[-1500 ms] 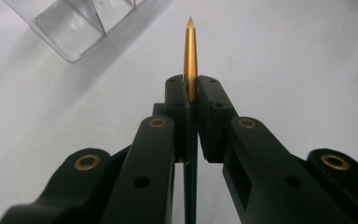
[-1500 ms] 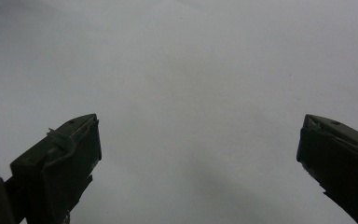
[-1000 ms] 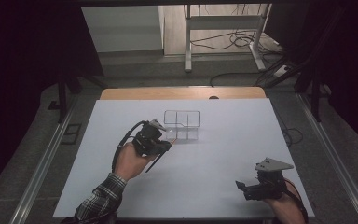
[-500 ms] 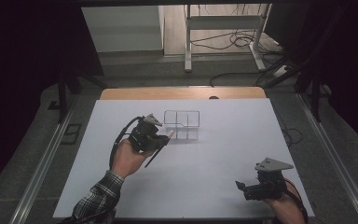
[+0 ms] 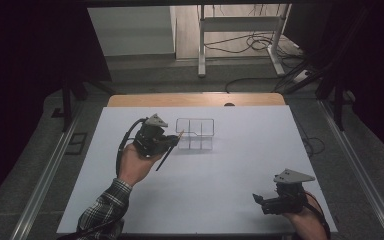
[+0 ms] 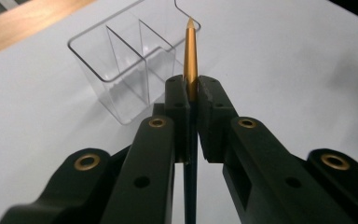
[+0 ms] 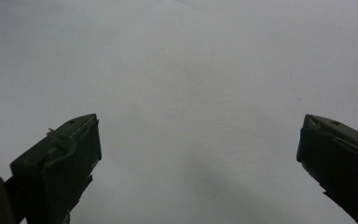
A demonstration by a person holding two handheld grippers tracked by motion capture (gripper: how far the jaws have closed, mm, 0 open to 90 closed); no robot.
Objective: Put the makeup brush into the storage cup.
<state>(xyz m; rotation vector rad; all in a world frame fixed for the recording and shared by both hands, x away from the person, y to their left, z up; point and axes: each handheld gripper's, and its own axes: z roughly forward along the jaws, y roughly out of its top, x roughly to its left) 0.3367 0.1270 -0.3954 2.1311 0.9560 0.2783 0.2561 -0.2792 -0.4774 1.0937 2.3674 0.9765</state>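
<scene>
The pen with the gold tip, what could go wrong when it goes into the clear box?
The pen is pinched by the left gripper along a narrow strip, so it might swivel or slip. Its tip is near the thin walls of the clear box, so it could catch a divider or tip the light box instead of dropping in.

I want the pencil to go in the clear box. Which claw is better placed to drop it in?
The left claw. It is shut on the pencil, whose tip points toward the clear box close by. The right claw is open, holds nothing, and sits far off near the table's front edge.
</scene>
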